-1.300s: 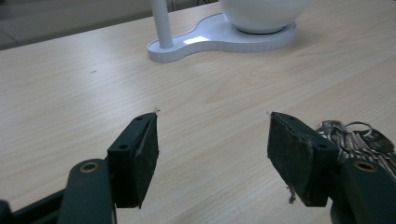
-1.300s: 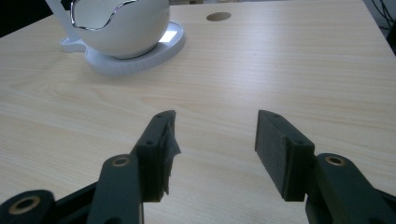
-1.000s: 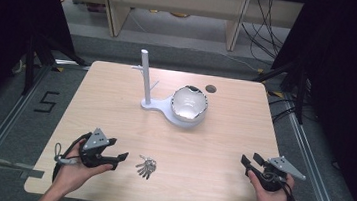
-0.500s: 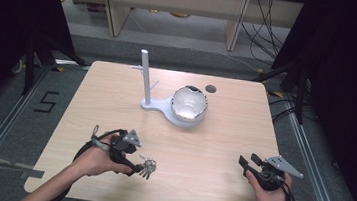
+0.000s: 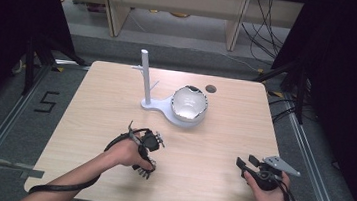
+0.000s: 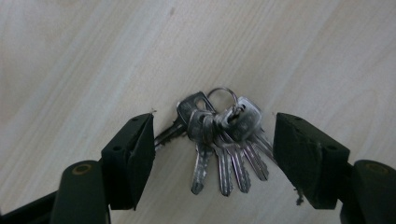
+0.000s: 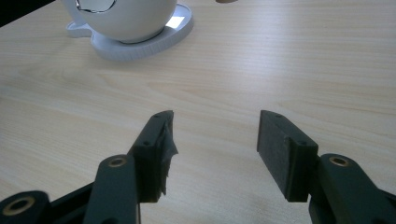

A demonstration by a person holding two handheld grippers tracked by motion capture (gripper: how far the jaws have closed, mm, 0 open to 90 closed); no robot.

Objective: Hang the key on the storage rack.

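A bunch of silver keys on a ring lies flat on the wooden table near its front left. My left gripper points down over the bunch. Its jaws have just been opening wider and now stand open, one on each side of the keys, neither pad touching them. From above, the left hand and gripper cover most of the keys. My right gripper rests at the front right, open, with bare table between its pads.
A white stand with an upright post and a white bowl on its base sits at the table's far middle; the bowl also appears ahead of the right gripper. A small dark round spot lies behind the bowl.
My left hand has moved right from the table's front left and tipped the gripper down over the keys. The right hand has stayed in place.
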